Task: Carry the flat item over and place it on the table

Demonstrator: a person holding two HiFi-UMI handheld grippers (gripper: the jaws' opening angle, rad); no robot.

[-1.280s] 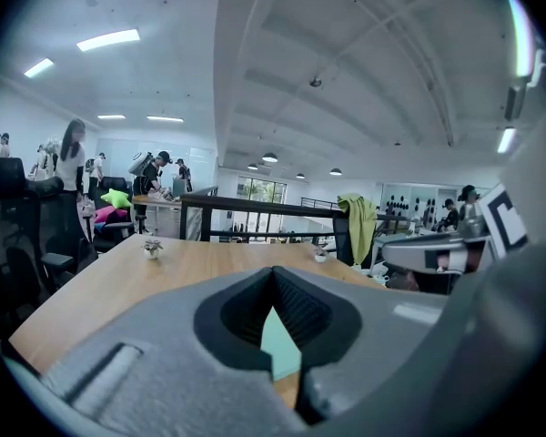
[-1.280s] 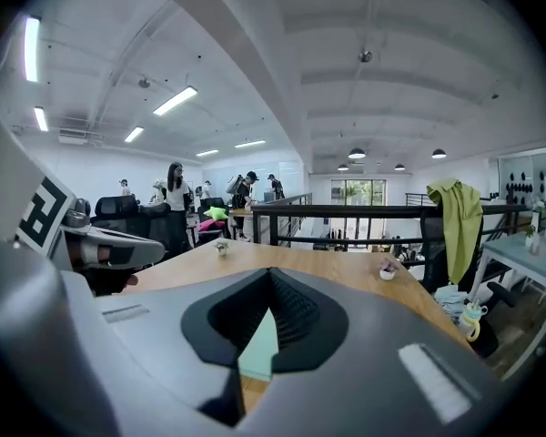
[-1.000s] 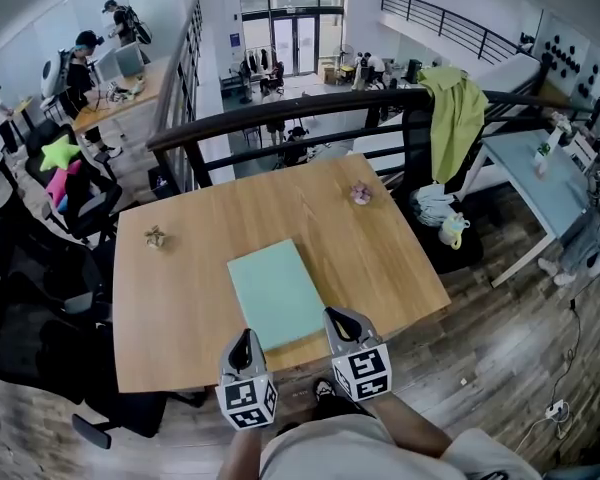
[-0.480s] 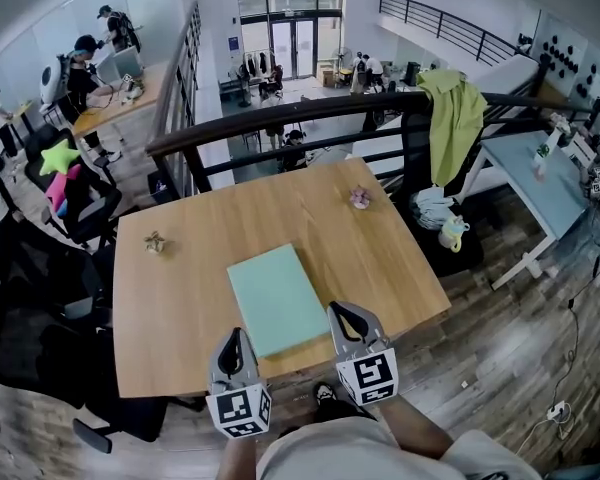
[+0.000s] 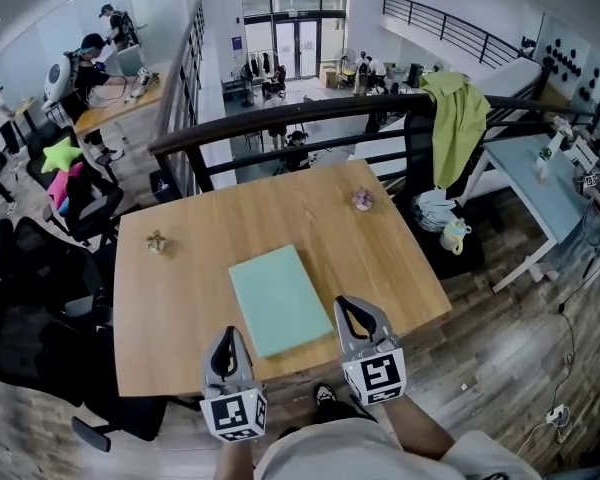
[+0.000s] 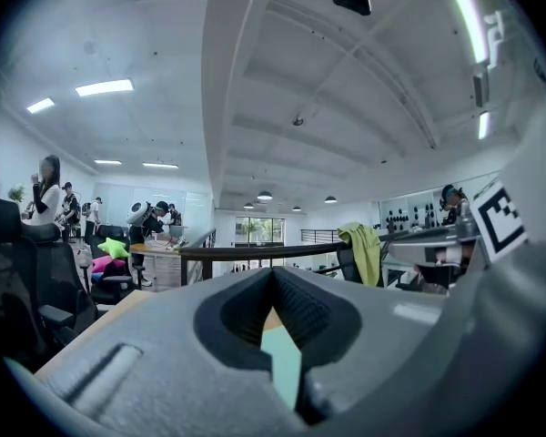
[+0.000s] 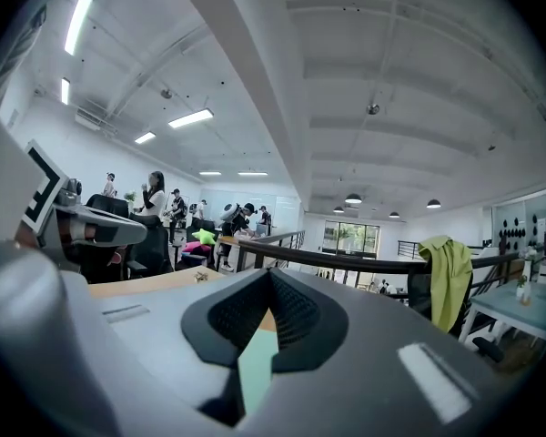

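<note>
The room is bright and evenly lit. Daylight enters through the glass doors (image 5: pixel 298 30) at the far end, and the ceiling strips (image 6: pixel 103 87) glow nearly blown-out white. The wooden surface (image 5: pixel 180 298) shows only soft, faint shadows and no hard glare. Every view is wide-angle: the railing (image 5: pixel 280 118) bows, and the gripper views have black corners. There the close fingers (image 6: pixel 314 312) look soft. The floor (image 5: pixel 20 428) at the head view's lower left is smeared.

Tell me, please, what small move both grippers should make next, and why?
Probably just draw both back: the flat green item already lies on the table, and the left gripper and right gripper are shut and empty, flanking its near end.
</note>
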